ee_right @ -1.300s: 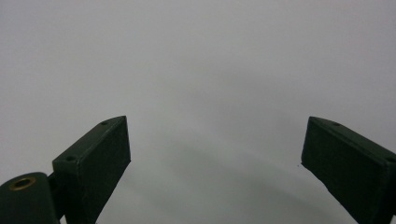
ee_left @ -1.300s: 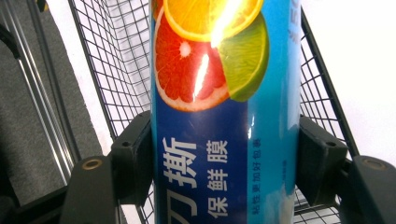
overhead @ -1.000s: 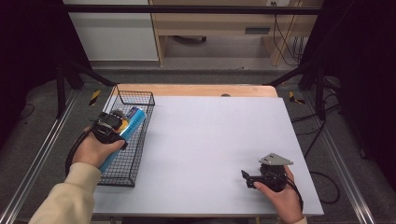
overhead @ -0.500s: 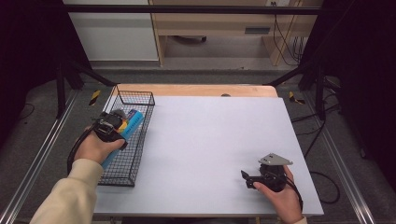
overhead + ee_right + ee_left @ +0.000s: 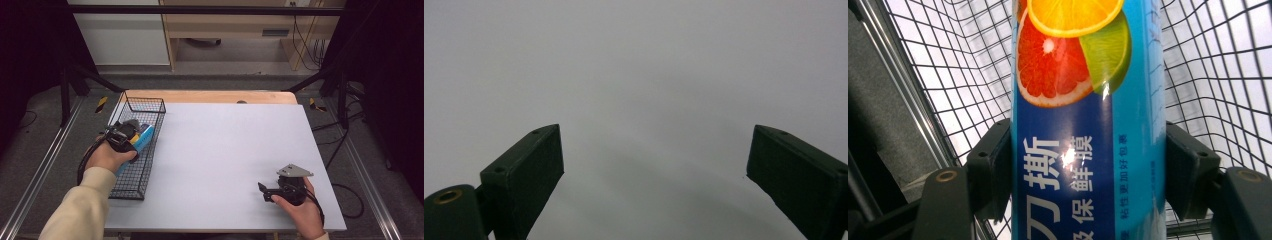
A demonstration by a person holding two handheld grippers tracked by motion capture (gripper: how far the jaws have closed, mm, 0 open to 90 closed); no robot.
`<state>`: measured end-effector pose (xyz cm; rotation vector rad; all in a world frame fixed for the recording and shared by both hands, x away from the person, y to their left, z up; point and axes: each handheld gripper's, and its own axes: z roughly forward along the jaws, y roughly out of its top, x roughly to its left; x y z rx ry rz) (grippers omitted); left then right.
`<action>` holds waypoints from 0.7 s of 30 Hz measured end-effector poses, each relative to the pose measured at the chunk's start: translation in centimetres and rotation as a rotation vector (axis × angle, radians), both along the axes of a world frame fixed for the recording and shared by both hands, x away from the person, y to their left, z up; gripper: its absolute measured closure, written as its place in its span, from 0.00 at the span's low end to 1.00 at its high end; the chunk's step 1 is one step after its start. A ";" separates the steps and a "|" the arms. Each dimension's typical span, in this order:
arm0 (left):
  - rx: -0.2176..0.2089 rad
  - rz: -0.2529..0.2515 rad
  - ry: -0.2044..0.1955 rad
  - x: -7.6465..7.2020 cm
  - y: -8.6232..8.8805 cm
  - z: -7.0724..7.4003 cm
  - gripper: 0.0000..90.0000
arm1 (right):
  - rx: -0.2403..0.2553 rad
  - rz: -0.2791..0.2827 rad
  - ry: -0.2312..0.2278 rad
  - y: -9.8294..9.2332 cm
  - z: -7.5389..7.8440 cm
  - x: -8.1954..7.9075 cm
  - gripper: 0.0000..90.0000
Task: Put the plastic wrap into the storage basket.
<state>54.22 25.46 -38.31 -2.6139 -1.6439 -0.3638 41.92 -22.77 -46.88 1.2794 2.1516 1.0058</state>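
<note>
Over the black wire-mesh basket (image 5: 131, 165) at the left edge of the table, the left gripper (image 5: 1088, 175) is clenching a long blue cardboard box of cling film (image 5: 1088, 125), its two black jaws pressing flat against the box's opposite long sides. From the high view the left gripper (image 5: 122, 136) is sitting above the middle of the basket, and the blue box (image 5: 142, 136) is reaching out past the jaws toward the basket's far end and angling back under the hand (image 5: 107, 156); whether its lower end is resting on the mesh floor is not something I can tell. Basket walls are rising on both sides of the box in the left gripper view, well apart from it, with the white tabletop (image 5: 225, 150) showing through the mesh.

Across the table, near its front right corner, the right gripper (image 5: 265, 192) is lying low in the person's right hand (image 5: 300, 210), jaws pointing left over bare surface. Its jaws (image 5: 654, 170) are standing wide apart with nothing between them.

The box is showing a glossy printed face: deep blue with a lighter cyan band along one edge, white Chinese characters running lengthwise, and cut citrus above them, namely an orange slice, a pink grapefruit half and a green lime wedge
</note>
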 end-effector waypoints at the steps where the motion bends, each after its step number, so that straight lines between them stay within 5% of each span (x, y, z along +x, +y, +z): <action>1: -0.001 0.001 0.001 0.0 0.0 -0.1 0.35 | 0.001 0.001 0.001 0.0 0.0 0.0 0.09; 21: 0.005 -0.011 0.038 0.4 -0.1 -0.6 0.35 | -0.006 0.005 -0.001 0.0 0.0 0.0 0.09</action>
